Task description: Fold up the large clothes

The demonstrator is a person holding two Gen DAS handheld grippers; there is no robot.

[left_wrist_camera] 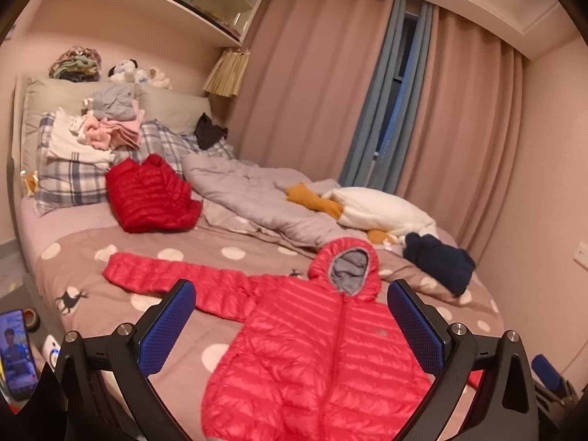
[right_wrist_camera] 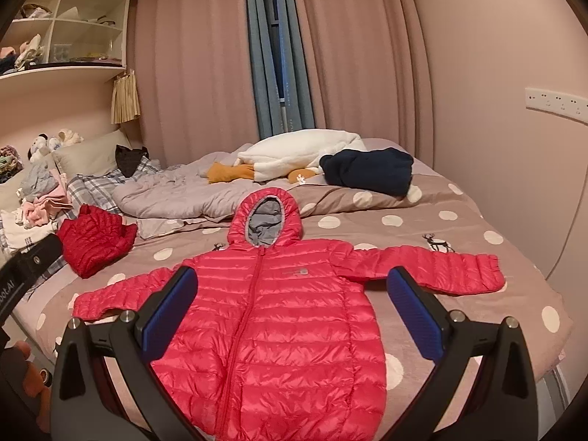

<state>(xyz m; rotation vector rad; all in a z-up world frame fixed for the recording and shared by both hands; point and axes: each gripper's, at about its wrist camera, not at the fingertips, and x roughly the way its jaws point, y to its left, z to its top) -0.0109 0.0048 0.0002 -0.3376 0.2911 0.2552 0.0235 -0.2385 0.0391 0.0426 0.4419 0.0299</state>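
While the jacket (left_wrist_camera: 316, 360) is seen flat on the bed (left_wrist_camera: 235, 253) from the left wrist, the left gripper (left_wrist_camera: 290, 327) is held spread. From the right wrist, the right gripper (right_wrist_camera: 290, 312) is likewise spread; sleeves are best pinched at cuffs.

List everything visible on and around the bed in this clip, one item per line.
pink hooded puffer jacket: 1, pink-red, spread flat, front up, near bed edge
folded red puffer jacket: 1, darker red, by the pillows
navy garment: 1, dark blue, far side
white plush toy: 1, white with orange feet, near curtains
grey quilt: 1, rumpled, mid-bed
clothes pile: 1, pink, grey, white, on plaid pillow
polka-dot bedspread: 1, brown with white dots
phone: 1, screen lit, left of bed
left hand-held gripper: open, above jacket
right hand-held gripper: open, above jacket
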